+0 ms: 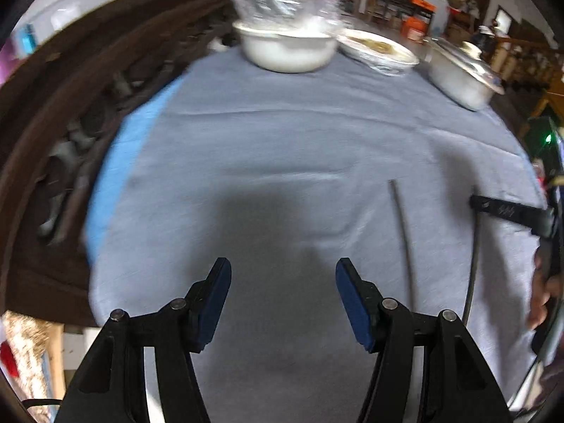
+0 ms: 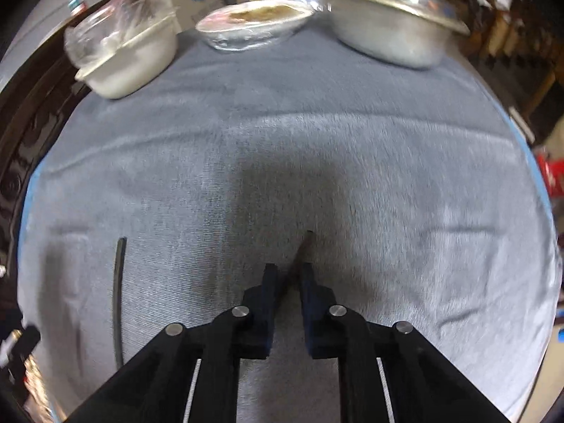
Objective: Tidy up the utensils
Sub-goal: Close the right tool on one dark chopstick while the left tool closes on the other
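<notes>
My left gripper (image 1: 283, 268) is open and empty, low over the grey cloth (image 1: 282, 141). A thin dark chopstick (image 1: 403, 232) lies on the cloth to its right. My right gripper shows at the right edge of the left wrist view (image 1: 507, 209), with a second chopstick (image 1: 472, 271) hanging from it. In the right wrist view my right gripper (image 2: 289, 275) is shut on that thin dark chopstick (image 2: 306, 243), whose tip sticks out ahead of the pads. The first chopstick (image 2: 119, 296) lies on the cloth to the left.
At the far side of the table stand a white bowl with a plastic bag (image 1: 287, 47), a plate wrapped in film (image 1: 379, 51) and a lidded metal pot (image 1: 461, 75). The same dishes show in the right wrist view. A dark carved wooden chair (image 1: 70, 112) stands left.
</notes>
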Tool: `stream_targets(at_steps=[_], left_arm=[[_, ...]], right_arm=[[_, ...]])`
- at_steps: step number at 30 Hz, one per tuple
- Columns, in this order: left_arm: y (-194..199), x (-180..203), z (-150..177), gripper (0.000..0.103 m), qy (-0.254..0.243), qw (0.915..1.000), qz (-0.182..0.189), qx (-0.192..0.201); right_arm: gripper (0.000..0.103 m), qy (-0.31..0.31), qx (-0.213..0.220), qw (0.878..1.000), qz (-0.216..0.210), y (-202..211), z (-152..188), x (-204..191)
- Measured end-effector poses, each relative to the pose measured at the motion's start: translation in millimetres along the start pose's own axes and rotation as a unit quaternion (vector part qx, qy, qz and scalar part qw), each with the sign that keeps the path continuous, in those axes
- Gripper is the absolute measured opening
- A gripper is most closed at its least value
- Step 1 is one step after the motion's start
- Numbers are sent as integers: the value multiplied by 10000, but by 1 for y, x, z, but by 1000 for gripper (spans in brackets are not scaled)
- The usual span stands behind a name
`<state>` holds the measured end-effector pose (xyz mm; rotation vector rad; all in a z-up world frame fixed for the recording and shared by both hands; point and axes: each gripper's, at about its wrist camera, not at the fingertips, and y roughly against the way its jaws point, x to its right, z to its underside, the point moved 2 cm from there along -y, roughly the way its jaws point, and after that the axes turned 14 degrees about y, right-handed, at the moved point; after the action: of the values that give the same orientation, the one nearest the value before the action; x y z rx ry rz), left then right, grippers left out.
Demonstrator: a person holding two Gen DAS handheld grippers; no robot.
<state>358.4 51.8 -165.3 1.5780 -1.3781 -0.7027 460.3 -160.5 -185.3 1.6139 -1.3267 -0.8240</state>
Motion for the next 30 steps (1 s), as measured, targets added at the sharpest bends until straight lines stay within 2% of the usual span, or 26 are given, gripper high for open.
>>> stream_targets(at_steps=[4,8,13,21,26,30], left_arm=[[-25,33,-14,63,-164,9986,391,-301],[-48,59,-22,62,-220,9966,477,-627],[-70,81,-30,62,-176,9939,499,-964],[-82,108,-40,62,-433,9932,132,-1077],[-86,128,-41,61,-843,9907,-77,-1065],[-85,140,-44,42,-962,9897,-62,-1058]], right_arm=[[6,44,233,9997,53,0,2,16],[6,59,323,9991,265,-1,10,38],[7,141,263,9994,197,3,16,54],[7,16,80,9999,-141,0,21,62],[9,124,-80,9996,-241,2,23,63],[9,234,-208,9993,-191,1,18,60]])
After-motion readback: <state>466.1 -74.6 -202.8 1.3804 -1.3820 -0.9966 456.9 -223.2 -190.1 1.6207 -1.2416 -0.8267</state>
